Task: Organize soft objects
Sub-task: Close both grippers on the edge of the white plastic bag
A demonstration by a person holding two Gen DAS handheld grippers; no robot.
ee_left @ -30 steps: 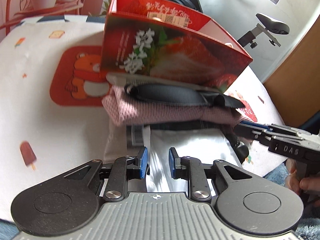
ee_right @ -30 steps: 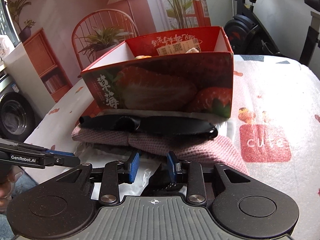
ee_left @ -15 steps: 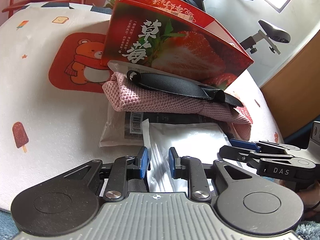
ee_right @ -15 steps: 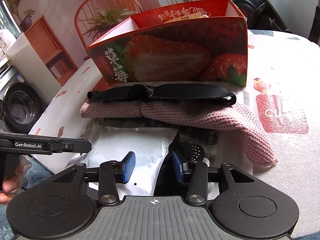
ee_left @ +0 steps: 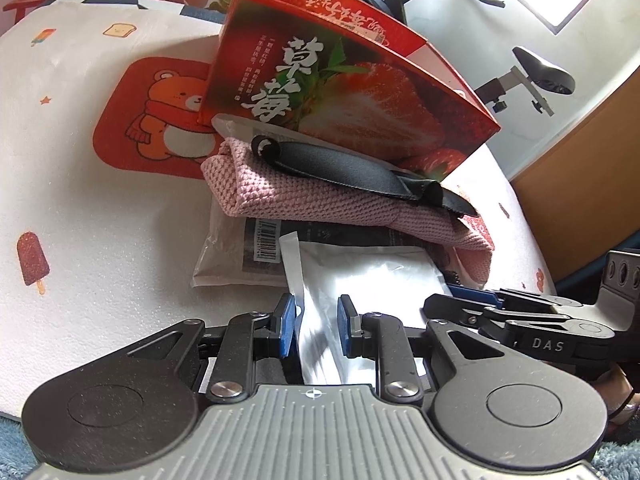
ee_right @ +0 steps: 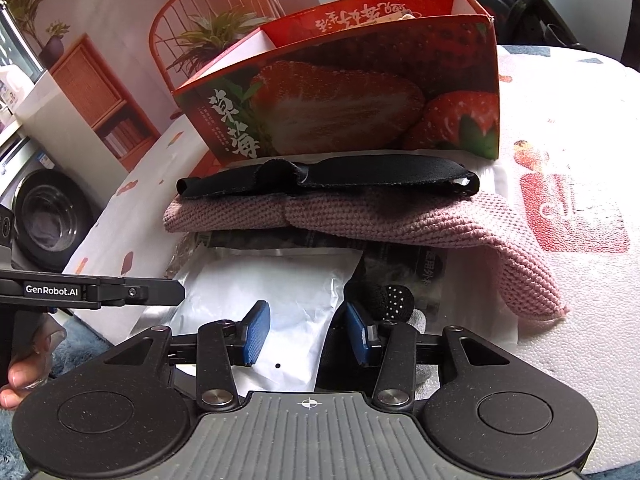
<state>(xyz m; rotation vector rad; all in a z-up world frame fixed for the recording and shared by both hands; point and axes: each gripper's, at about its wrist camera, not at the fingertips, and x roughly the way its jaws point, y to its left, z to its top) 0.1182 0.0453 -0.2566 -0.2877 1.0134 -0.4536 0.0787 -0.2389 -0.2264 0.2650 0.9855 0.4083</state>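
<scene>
We are reading this as the start of a pick from the pile: one soft item is being singled out before it goes into the box.

On the left, the left gripper [ee_left: 314, 324] is reaching over the near edge of the counter [ee_left: 100, 220]. Its jaws are standing close together with the white pouch [ee_left: 360, 276] running up between them. They are probably pinching it, though the glare on the film is hiding the contact.

In the middle, the pile is lying against the front of the strawberry box [ee_left: 340, 92]. A black strap [ee_left: 340, 164] is resting on a pink knitted cloth [ee_left: 320, 200], which is covering a clear barcoded packet [ee_left: 228, 256], and the pouch is lying nearest to us.

On the right, the right gripper [ee_right: 306, 332] is hovering with its jaws apart, having just been opening. The pouch's corner is lying between them unpressed, and a dark dotted glove [ee_right: 394, 300] is sitting just beside the right pad.

Next, we are expecting the pouch to need sliding clear without dragging the cloth along.

We are counting one box, one strap, one cloth, one packet, one pouch, one glove and two grippers.
</scene>
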